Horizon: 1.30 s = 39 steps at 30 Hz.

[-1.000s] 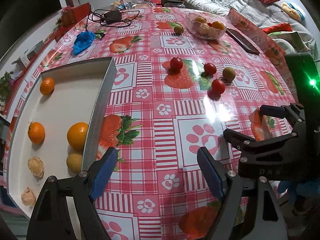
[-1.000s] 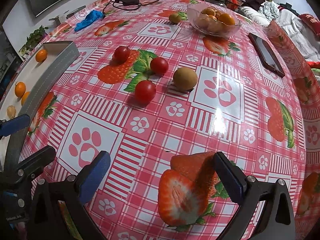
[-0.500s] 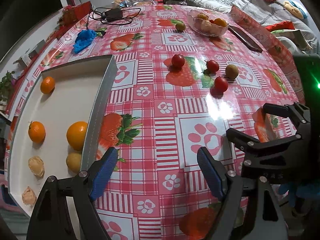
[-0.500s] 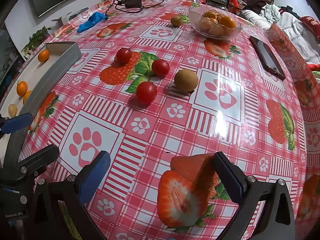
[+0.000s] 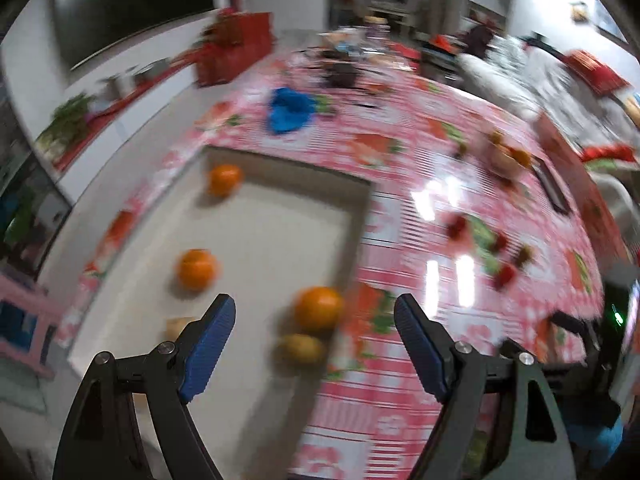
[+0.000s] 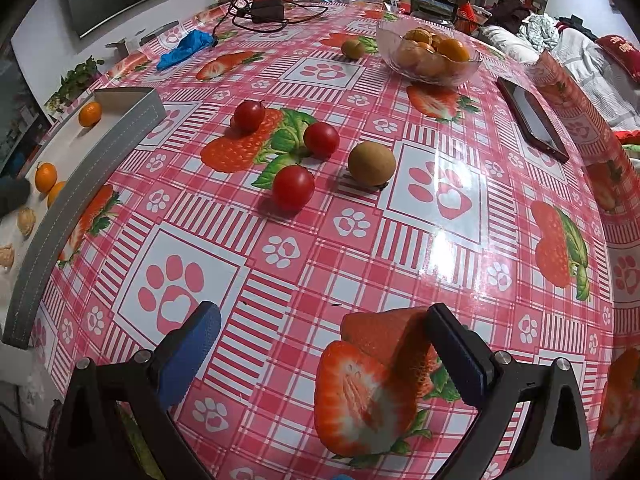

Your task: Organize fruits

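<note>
A white tray (image 5: 280, 208) with a grey rim (image 6: 80, 200) lies at the table's left. It holds three oranges, the nearest (image 5: 319, 306) beside a yellow-brown fruit (image 5: 301, 349), and pale walnut-like pieces (image 6: 26, 221). My left gripper (image 5: 315, 340) is open and empty, over the tray's near right part; this view is blurred. Three red tomatoes (image 6: 293, 187) and a brown kiwi (image 6: 371, 162) lie mid-table ahead of my right gripper (image 6: 320, 354), which is open and empty near the front edge.
A glass bowl of oranges (image 6: 430, 58) stands at the back with a second kiwi (image 6: 353, 49) beside it. A dark phone (image 6: 532, 118) lies at the right. A blue cloth (image 6: 186, 48) and a cabled charger (image 6: 268, 10) lie at the back left.
My left gripper has swung left and now faces the tray, its view blurred by motion. My right gripper has drawn slightly back and stays open.
</note>
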Available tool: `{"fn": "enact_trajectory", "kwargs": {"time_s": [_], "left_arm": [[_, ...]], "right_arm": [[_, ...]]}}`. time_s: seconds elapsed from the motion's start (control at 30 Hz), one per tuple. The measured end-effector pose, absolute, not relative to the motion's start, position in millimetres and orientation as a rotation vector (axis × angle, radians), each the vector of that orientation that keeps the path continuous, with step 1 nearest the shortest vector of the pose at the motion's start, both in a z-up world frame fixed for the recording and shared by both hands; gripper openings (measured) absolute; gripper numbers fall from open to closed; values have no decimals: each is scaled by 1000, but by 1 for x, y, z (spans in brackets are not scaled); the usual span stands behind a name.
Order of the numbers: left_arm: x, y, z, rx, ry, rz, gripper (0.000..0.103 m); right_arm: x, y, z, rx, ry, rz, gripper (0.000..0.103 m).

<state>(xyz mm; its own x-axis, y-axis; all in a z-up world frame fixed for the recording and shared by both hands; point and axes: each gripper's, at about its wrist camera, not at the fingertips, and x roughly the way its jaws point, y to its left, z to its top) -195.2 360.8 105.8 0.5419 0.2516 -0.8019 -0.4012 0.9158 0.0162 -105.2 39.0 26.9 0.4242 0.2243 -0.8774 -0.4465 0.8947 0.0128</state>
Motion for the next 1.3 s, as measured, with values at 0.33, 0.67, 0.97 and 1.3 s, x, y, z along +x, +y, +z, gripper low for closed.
{"fn": "enact_trajectory", "kwargs": {"time_s": [0.33,0.67,0.97,1.3], "left_arm": [[-194,432,68,-236,1016,582,84],[-176,411,77,-103,1037,349,84],[-194,384,90,-79,1085,85,84],[-172,344,60,25,1182,154,84]], "right_arm": [[-108,37,28,-233,1036,424,103],[-108,37,28,-232,1034,423,103],[-110,36,27,-227,1016,422,103],[-110,36,27,-222,1012,415,103]]}}
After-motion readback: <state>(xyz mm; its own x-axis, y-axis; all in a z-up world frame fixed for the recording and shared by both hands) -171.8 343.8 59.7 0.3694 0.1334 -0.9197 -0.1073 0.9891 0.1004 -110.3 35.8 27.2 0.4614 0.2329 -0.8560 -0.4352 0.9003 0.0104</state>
